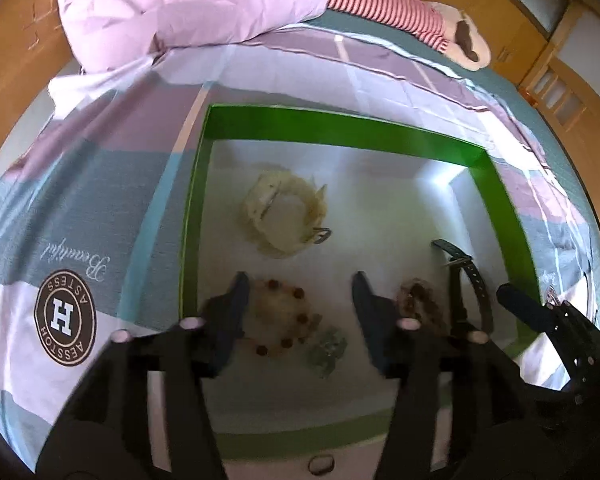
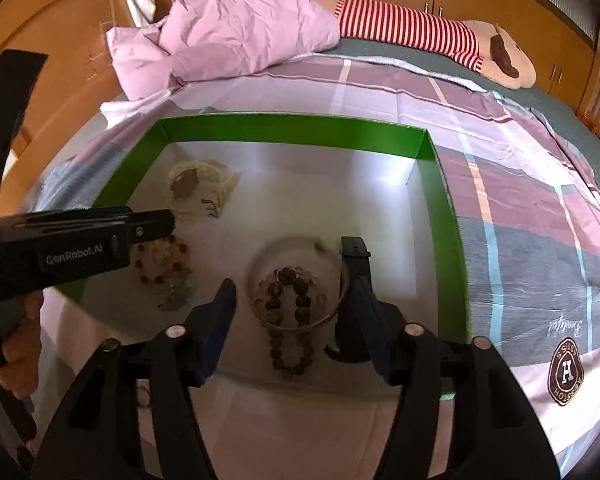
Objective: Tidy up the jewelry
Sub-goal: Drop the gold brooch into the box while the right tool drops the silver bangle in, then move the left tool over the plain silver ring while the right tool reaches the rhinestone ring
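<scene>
A shallow green box (image 2: 288, 130) with a white floor lies on a bed (image 2: 520, 184) covered in a plaid sheet of mauve, grey and pale blue. Both tools hang over the box's near edge, pointing down into it.

The left tool (image 1: 300, 308) has its jaws apart and grips nothing. Between and below its blue fingers (image 1: 232, 312) lies a bracelet of pale and reddish-brown beads (image 1: 284, 320) on the box floor, with a small greenish piece (image 1: 328, 350) just beside it toward the near edge.

The right tool (image 2: 296, 312) is likewise parted and empty. Between its fingers a clear bangle (image 2: 260, 264) lies flat, with a string of dark brown beads (image 2: 292, 300) draped across it toward the near edge. A black watch (image 2: 354, 260) lies just beside these, toward the box's right wall.

Toward the far left corner of the box sits a cream-coloured bundle of jewelry (image 1: 280, 216), well apart from the rest. Outside the box, by its near edge, a small dark ring (image 1: 321, 465) rests on the sheet.

At the head of the bed lie a pink quilt (image 2: 236, 28) and a plush toy in red-and-white stripes (image 2: 412, 28). A hand (image 2: 18, 344) holds the left tool's handle.
</scene>
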Available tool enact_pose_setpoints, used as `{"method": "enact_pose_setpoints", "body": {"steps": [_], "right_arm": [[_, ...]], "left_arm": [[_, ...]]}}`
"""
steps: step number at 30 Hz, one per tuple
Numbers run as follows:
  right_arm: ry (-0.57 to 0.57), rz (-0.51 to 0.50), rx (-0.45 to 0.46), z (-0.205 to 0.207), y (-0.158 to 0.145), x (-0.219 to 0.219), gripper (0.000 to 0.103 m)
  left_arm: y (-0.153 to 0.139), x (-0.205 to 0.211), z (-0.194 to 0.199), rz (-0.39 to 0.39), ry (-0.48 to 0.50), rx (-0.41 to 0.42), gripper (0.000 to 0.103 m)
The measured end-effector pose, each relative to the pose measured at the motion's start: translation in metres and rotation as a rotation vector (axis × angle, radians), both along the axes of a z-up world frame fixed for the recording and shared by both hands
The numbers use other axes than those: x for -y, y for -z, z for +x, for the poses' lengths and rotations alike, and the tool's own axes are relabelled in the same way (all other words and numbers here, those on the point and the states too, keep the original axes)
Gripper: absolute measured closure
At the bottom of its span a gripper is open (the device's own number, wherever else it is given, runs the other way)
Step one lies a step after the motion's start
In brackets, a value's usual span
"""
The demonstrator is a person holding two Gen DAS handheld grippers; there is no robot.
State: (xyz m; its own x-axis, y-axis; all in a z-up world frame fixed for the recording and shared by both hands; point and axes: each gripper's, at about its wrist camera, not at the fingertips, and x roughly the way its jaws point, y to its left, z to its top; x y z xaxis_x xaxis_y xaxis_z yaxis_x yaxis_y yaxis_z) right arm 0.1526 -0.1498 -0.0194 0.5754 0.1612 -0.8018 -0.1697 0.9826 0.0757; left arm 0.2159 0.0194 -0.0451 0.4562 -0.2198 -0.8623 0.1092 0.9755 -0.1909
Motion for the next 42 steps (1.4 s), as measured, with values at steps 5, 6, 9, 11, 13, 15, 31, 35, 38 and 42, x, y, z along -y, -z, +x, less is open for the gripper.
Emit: {"method": "enact_pose_setpoints", "body": {"steps": [5, 6, 9, 11, 13, 15, 31, 35, 38, 42], "right_arm": [[-0.028, 0.067, 0.03, -0.053, -0.026, 0.025, 0.032], [-0.027, 0.071, 0.024, -0.064, -0.026, 0.03, 0.032], [-0.001, 0.045, -0.051, -0.093, -0.004, 0.041, 0.028], [-0.011, 0.024, -0.105, -0.104, 0.017, 0.039, 0.029], [-0.006, 0.012, -0.153, -0.112, 0.035, 0.036, 0.029], [-0.01, 0.02, -0.176, -0.117, 0.043, 0.033, 0.029], [-0.041, -0.009, -0.205, -0.115, 0.056, 0.013, 0.08], [-0.044, 0.054, -0.189, -0.118, 0.049, 0.018, 0.08], [0.002, 0.049, -0.198, -0.116, 0.049, 0.028, 0.077], [0.057, 0.065, -0.219, -0.117, 0.053, 0.043, 0.064]], "left_arm": [[-0.025, -0.004, -0.029, 0.005, 0.016, -0.018, 0.049], [-0.028, -0.004, -0.038, 0.005, 0.028, -0.029, 0.05], [-0.029, 0.005, -0.074, 0.028, 0.081, -0.036, 0.046], [-0.024, 0.012, -0.097, 0.077, 0.105, 0.008, 0.042], [-0.006, 0.022, -0.114, 0.159, 0.13, -0.007, 0.042], [0.006, 0.03, -0.121, 0.185, 0.153, -0.027, 0.042], [0.022, 0.037, -0.12, 0.217, 0.171, -0.068, 0.042], [0.025, 0.036, -0.119, 0.211, 0.162, -0.085, 0.042], [0.027, 0.033, -0.117, 0.204, 0.143, -0.102, 0.042], [0.031, 0.028, -0.115, 0.203, 0.115, -0.13, 0.042]]}}
